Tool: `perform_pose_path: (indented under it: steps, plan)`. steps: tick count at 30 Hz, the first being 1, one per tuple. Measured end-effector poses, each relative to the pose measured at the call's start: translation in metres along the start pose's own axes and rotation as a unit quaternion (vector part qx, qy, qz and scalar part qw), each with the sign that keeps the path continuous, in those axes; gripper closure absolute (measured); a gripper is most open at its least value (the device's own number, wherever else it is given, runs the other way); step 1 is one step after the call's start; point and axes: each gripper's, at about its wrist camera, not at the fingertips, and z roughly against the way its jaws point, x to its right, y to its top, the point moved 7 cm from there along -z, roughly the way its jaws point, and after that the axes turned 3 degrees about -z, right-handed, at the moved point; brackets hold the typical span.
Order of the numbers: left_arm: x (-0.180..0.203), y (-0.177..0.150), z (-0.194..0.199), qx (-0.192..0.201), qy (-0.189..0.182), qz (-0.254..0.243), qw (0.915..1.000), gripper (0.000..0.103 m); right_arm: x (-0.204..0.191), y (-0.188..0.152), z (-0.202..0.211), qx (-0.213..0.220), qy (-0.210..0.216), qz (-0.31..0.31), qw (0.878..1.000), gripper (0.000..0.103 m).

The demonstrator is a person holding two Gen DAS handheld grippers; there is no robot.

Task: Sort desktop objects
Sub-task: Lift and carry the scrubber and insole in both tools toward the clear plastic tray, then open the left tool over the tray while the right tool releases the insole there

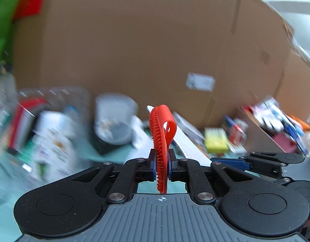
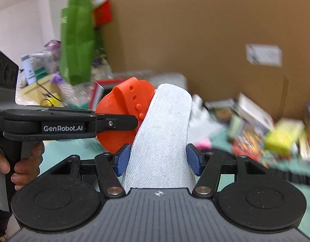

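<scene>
Blurrily, white cup (image 1: 114,119) holding scraps, crammed cardboard box (image 1: 273,129)

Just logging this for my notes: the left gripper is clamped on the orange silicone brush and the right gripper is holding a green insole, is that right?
Not quite. The insole between the right gripper pads is white, not green, as the right wrist view shows. The left gripper is indeed clamped on the orange silicone brush.

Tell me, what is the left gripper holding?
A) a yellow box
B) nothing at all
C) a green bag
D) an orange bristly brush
D: the left gripper is shut on the orange brush, its blue pads pressing both sides of the bristled disc; the right wrist view shows the same brush clamped beside the white insole in the right gripper.
</scene>
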Motion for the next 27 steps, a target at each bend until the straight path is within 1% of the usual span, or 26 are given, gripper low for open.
perform_pose_path:
  steps: [3, 5, 7, 9, 13, 16, 18, 19, 20, 21, 22, 23, 24, 25, 26, 27]
  plan:
    - [-0.036, 0.023, 0.014, 0.021, 0.035, 0.005, 0.9992, 0.097, -0.029, 0.029, -0.023, 0.010, 0.019, 0.016, 1.000, 0.038]
    - [-0.062, 0.035, 0.017, 0.025, 0.056, 0.008, 0.9981, 0.097, -0.049, 0.046, -0.042, 0.014, 0.029, 0.021, 0.999, 0.038]
    - [-0.086, 0.042, 0.015, 0.020, 0.071, 0.006, 0.9972, 0.097, -0.066, 0.058, -0.064, 0.015, 0.031, 0.027, 0.999, 0.038]
    - [-0.113, 0.044, 0.008, 0.005, 0.081, 0.011, 0.9966, 0.096, -0.078, 0.066, -0.088, 0.011, 0.026, 0.031, 0.999, 0.038]
    - [-0.155, 0.039, -0.013, -0.029, 0.088, 0.032, 0.9952, 0.097, -0.088, 0.070, -0.138, -0.007, 0.005, 0.020, 1.000, 0.038]
    - [-0.174, 0.036, -0.025, -0.039, 0.088, 0.039, 0.9946, 0.097, -0.091, 0.069, -0.166, -0.016, -0.012, 0.016, 1.000, 0.037]
    - [-0.186, 0.033, -0.029, -0.040, 0.084, 0.043, 0.9947, 0.096, -0.094, 0.069, -0.179, -0.020, -0.020, 0.020, 0.999, 0.035]
    - [-0.190, 0.032, -0.030, -0.041, 0.086, 0.042, 0.9946, 0.083, -0.095, 0.068, -0.183, -0.022, -0.024, 0.026, 0.999, 0.031]
    - [-0.192, 0.031, -0.031, -0.039, 0.085, 0.039, 0.9948, 0.073, -0.096, 0.067, -0.186, -0.025, -0.021, 0.030, 0.999, 0.026]
    - [-0.192, 0.030, -0.029, -0.033, 0.087, 0.038, 0.9950, 0.057, -0.097, 0.066, -0.186, -0.027, -0.015, 0.032, 0.999, 0.027]
    - [-0.191, 0.026, -0.025, -0.024, 0.085, 0.039, 0.9953, 0.029, -0.097, 0.065, -0.184, -0.024, -0.009, 0.032, 0.999, 0.026]
    - [-0.189, 0.025, -0.022, -0.013, 0.086, 0.041, 0.9953, 0.018, -0.097, 0.064, -0.180, -0.020, -0.009, 0.034, 0.999, 0.021]
    - [-0.187, 0.025, -0.017, 0.003, 0.091, 0.041, 0.9950, 0.006, -0.096, 0.064, -0.176, -0.013, -0.009, 0.039, 0.999, 0.019]
    - [-0.184, 0.025, -0.014, 0.017, 0.093, 0.035, 0.9949, 0.005, -0.095, 0.063, -0.173, -0.009, -0.013, 0.043, 0.999, 0.013]
    - [-0.180, 0.025, -0.012, 0.022, 0.089, 0.025, 0.9955, 0.005, -0.094, 0.062, -0.170, -0.006, -0.018, 0.045, 0.999, 0.009]
    - [-0.175, 0.024, -0.011, 0.023, 0.082, 0.017, 0.9963, 0.004, -0.093, 0.061, -0.169, -0.004, -0.021, 0.047, 0.999, 0.008]
